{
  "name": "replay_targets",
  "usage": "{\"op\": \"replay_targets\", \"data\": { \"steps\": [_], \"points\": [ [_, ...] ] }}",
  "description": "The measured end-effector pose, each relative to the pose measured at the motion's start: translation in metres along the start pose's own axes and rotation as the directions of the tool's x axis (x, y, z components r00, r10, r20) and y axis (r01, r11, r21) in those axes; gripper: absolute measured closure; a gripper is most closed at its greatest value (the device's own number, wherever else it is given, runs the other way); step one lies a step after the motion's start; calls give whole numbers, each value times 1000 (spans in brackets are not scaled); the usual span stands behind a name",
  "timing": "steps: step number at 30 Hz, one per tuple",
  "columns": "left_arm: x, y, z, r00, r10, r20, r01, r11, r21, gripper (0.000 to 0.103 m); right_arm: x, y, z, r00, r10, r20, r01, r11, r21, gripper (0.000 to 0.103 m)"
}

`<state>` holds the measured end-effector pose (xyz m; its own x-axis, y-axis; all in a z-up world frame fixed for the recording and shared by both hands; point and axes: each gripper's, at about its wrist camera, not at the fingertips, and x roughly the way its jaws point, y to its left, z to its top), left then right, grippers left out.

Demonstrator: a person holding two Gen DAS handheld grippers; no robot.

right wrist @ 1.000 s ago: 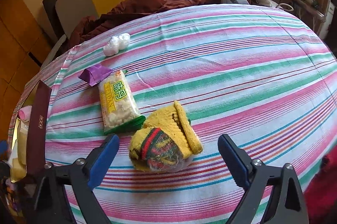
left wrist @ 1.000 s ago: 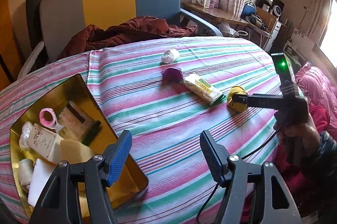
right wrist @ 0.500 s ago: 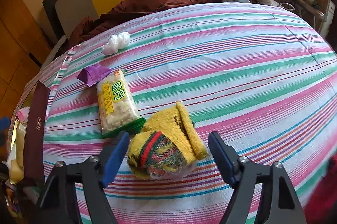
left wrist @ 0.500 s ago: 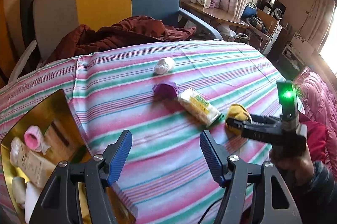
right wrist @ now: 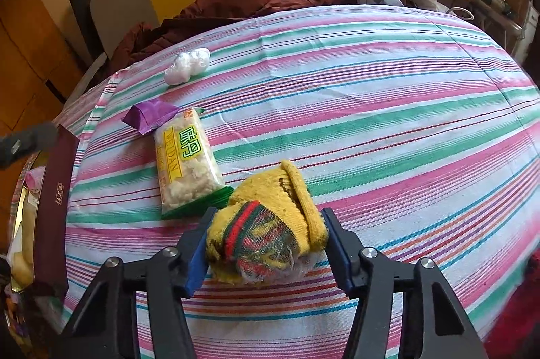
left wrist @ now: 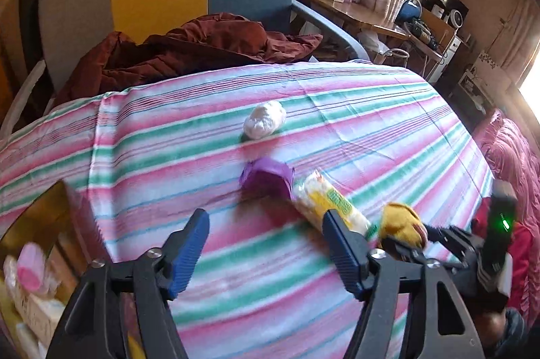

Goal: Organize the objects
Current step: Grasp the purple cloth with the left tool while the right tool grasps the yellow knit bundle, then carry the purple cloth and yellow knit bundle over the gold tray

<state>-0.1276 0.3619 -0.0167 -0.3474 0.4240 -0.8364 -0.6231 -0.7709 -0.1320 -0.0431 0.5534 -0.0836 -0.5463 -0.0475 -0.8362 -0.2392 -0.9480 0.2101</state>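
On striped cloth (right wrist: 371,109), right tongs (right wrist: 266,244) closing around yellow sock (right wrist: 270,224), left tongs (left wrist: 266,251) opening, empty.

Landmark: snack packet (right wrist: 187,161). Just right of its green end sits the yellow sock bundle (right wrist: 270,224), touching it, no gap to pass there. The purple wrapper (right wrist: 150,116) abuts the packet's far end. The white plastic wad (right wrist: 187,67) lies beyond that, with a bare strip between them. Left of the packet there is open striped cloth (right wrist: 388,109) up to the gold box (right wrist: 55,200) wall at the table edge. Right of the sock the cloth is wide open. The left gripper (left wrist: 266,244) hangs over bare cloth near the packet's left side.
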Motion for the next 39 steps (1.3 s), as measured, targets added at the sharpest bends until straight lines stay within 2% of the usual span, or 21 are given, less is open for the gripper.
{"op": "replay_targets", "data": {
  "steps": [5, 15, 17, 19, 20, 21, 26, 39],
  "points": [
    [31, 0, 19, 999, -18, -31, 18, 1000, -8, 21, 1, 0, 0, 1000, 4, -14, -4, 1000, 3, 42],
    [91, 0, 33, 993, -8, -122, 11, 1000, 28, 19, 2, -1, 1, 1000, 7, -22, -6, 1000, 7, 41],
    [101, 4, 32, 989, -12, -146, 14, 1000, 14, 22, 2, -2, 1, 1000, 7, -22, -7, 1000, 6, 41],
    [108, 8, 31, 986, -13, -165, 12, 1000, -9, 46, 3, -3, 1, 1000, 6, -21, -6, 1000, 5, 41],
    [110, 10, 30, 985, -14, -170, 12, 1000, -16, 50, 3, -2, 2, 1000, 5, -20, -5, 1000, 5, 41],
    [110, 11, 29, 986, -13, -166, 10, 1000, -21, 54, 3, -3, 1, 1000, 5, -18, -5, 1000, 5, 41],
    [100, 19, 20, 990, -20, -137, 14, 999, -47, 59, 3, -4, 0, 1000, 6, -15, -6, 1000, 2, 42],
    [48, -9, -10, 1000, 13, -7, -13, 999, 32, 60, 1, -2, 1, 1000, 3, -12, -4, 1000, -4, 46]
  ]
}}
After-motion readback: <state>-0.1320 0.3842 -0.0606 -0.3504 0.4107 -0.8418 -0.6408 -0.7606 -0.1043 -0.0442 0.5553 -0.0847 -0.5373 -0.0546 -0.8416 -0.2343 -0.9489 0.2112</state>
